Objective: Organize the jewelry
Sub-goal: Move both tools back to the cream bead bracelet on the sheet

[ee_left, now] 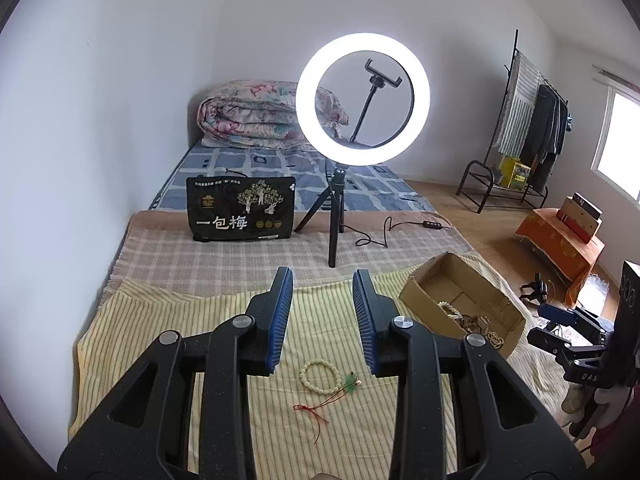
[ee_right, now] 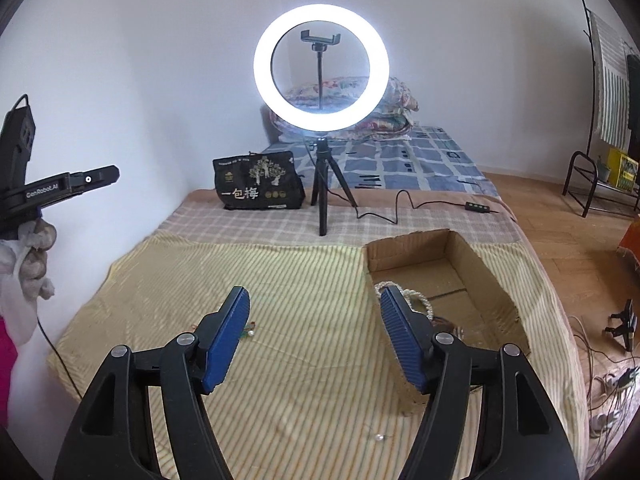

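Observation:
A cream bead bracelet lies on the striped yellow cloth, with a green pendant on a red cord beside it. My left gripper is open and empty, held above them. A cardboard box to the right holds pearl strands and other jewelry. My right gripper is open and empty, by the box's near left corner. Pearl strands show behind its right finger. A small pearl earring lies on the cloth below it. The pendant peeks past the left finger.
A lit ring light on a tripod stands behind the cloth, its cable trailing right. A black snack bag stands left of it. A wall runs along the left. The bed's edge drops to wooden floor on the right.

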